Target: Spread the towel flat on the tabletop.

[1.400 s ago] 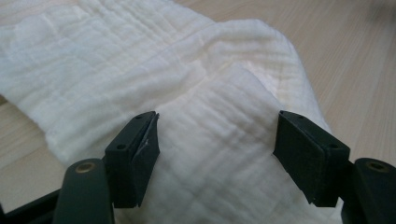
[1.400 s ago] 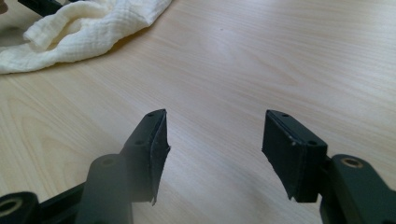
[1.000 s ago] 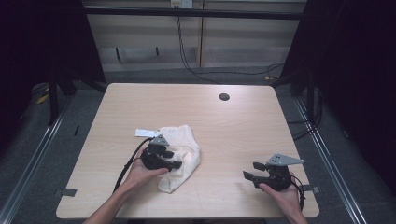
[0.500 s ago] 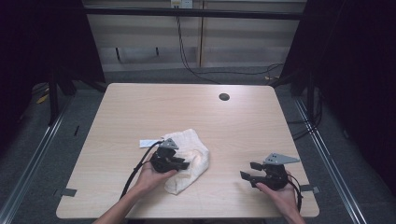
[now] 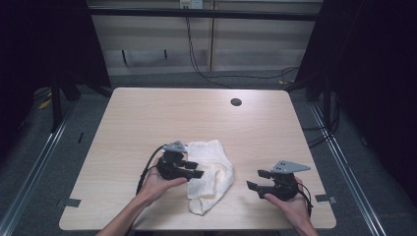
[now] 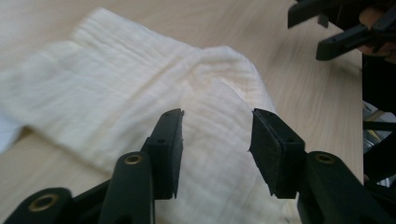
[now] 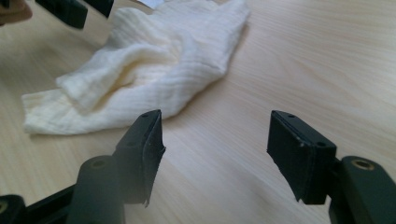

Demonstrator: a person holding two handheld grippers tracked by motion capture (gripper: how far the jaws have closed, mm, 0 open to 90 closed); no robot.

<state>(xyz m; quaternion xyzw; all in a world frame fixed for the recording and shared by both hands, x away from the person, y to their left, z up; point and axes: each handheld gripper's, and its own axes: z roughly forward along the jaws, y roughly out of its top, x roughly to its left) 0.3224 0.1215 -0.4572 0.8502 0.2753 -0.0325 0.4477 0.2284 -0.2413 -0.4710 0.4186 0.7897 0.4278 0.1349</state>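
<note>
The table (image 5: 147,118) ahead of you is bare wood across its far half, with one dark round hole (image 5: 236,102) near the far edge. The cream cloth (image 5: 211,177) lies crumpled near your front edge, between your hands. Your left gripper (image 5: 194,169) hangs just above it, jaws just reopened wide, gripping nothing. Your right gripper (image 5: 258,179) sits well apart over bare wood, jaws wide, empty.

Both grippers black; left gripper (image 5: 189,169) brass-coloured screws, right gripper (image 5: 259,179) grey three-cornered plate, black cable; forearms apparently sleeveless.
</note>
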